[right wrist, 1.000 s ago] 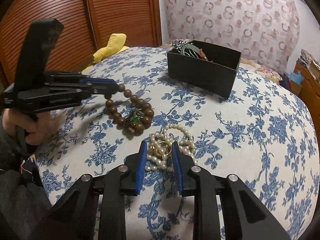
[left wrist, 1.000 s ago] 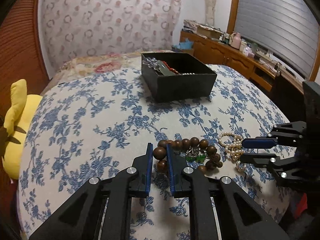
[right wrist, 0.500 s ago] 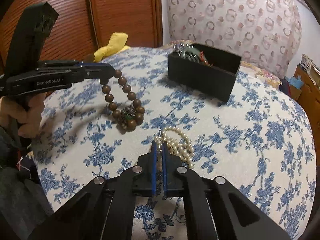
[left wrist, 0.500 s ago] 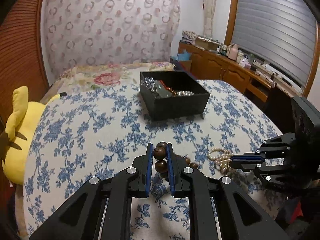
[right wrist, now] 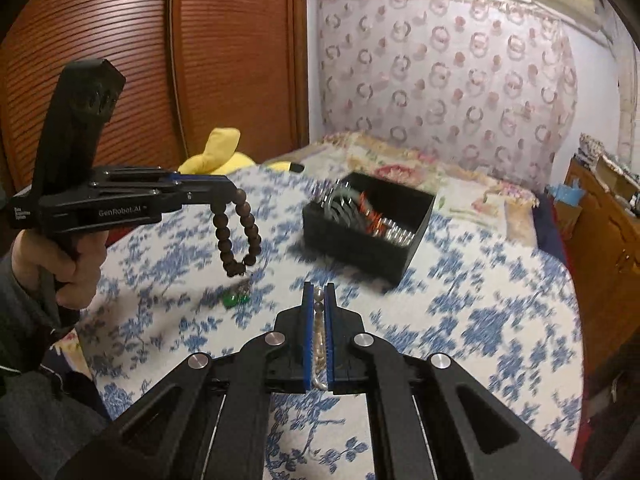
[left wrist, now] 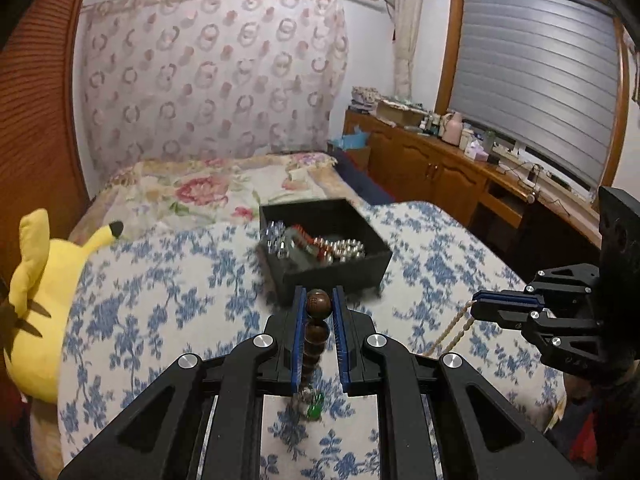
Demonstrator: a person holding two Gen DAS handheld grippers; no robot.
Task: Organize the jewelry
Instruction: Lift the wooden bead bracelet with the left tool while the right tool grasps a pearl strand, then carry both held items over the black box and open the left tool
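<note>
left gripper (left wrist: 319,306): clamped on wooden bead bracelet (right wrist: 236,236) — hanging near the black jewelry box (right wrist: 412,248)
right gripper (right wrist: 319,294): clamped on pearl strand (left wrist: 454,330) — near the box

Black tool (right wrist: 319,300) frames, blue pads, silver screws, grey sleeve (right wrist: 16,300).

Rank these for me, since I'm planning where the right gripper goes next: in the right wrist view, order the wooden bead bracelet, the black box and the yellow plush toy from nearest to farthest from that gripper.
1. wooden bead bracelet, hanging from the left gripper, up-left of the right gripper.
2. black box, ahead, slightly right.
3. yellow plush toy, far left at the bed's edge.
</note>
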